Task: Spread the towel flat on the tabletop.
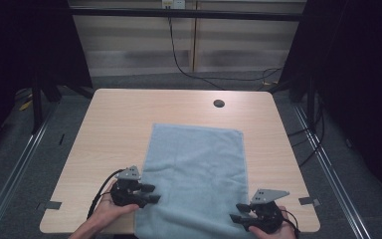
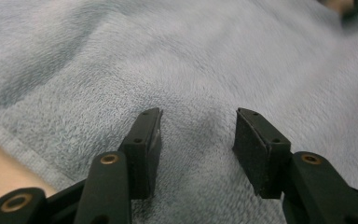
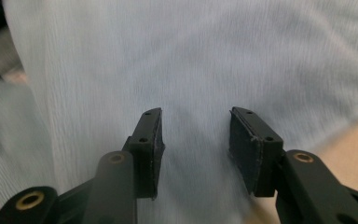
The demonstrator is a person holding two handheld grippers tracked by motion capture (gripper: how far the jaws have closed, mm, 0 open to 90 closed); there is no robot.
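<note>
- Left gripper (image 1: pixel 151 193): released, jaws apart over the towel's (image 1: pixel 194 169) left edge, near the desk's (image 1: pixel 129 114) front-left corner.
- Towel: flat mid-desk, front hem overhanging; soft, light, limp; likely best pinched at the corners.
- Right gripper (image 1: pixel 236 213): released, above the front-right corner.

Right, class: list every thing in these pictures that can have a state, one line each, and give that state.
Pale blue terry towel: spread flat, near edge hanging over the table front.
Light wooden table: partly covered by the towel.
Left gripper: jaws apart over the towel, nothing pinched.
Right gripper: jaws apart over the towel, nothing pinched.
</note>
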